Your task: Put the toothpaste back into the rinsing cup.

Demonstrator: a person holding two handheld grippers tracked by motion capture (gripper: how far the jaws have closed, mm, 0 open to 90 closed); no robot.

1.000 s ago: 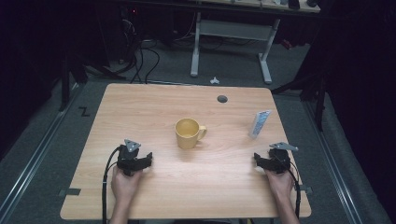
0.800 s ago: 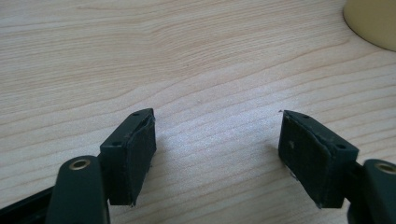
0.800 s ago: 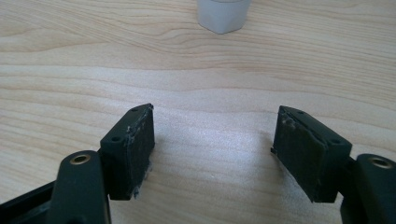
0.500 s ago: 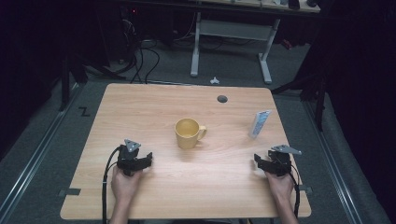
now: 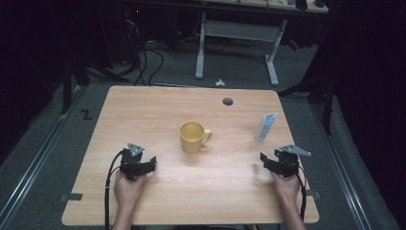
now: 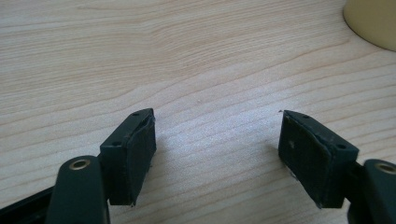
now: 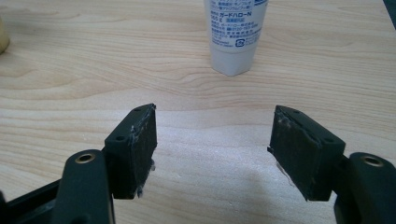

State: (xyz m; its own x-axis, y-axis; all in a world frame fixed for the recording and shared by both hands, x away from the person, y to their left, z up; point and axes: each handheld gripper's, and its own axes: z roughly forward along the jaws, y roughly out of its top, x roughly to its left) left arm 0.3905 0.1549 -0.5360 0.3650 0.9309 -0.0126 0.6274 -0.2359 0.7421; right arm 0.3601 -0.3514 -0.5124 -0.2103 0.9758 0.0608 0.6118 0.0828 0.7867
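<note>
Black rubber pads face each other across a wide gap on both tools, with nothing between them. Low in the high view, the left gripper [image 5: 143,165] rests at the lower left of the pale wooden table [image 5: 143,110], and the right gripper [image 5: 272,163] sits at the lower right, each with bare wood under its spread jaws.

Just beyond the right gripper, in the upper middle of its own view, stands the white plastic tube with blue print [image 7: 235,35], upright on its cap, near but apart from the pads. That narrow footing looks like the main risk: a jaw brushing it off-centre would likely tip it toward the table edge, and a hard squeeze could dent it or let it slip.

Farther in, at mid-frame, sits the yellow ceramic mug [image 5: 193,136], handle to the right; its curved wall may slide from the left pads if gripped shallowly.
</note>
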